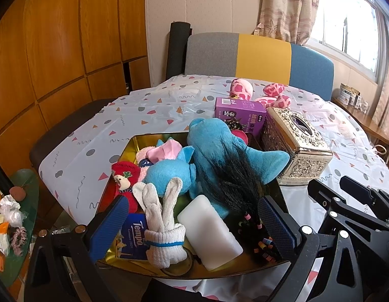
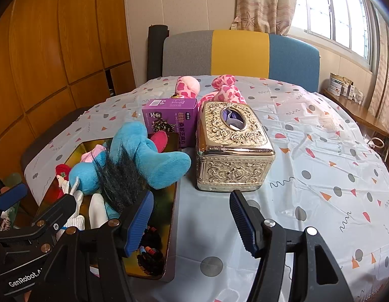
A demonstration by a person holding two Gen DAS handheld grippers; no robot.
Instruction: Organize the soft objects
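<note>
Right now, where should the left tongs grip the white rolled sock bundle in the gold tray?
Grip the white sock bundle at its thick banded base, coming from the near side above. That end lies closest, between the open left tongs, and is compact; the loose ends point away toward the blue plush.

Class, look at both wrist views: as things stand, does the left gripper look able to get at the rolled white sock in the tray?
Probably yes. The left gripper hangs open right over the near end of the gold tray, and the rolled white sock lies on top between its fingers, with nothing covering it. The white block beside it may crowd one finger.
</note>
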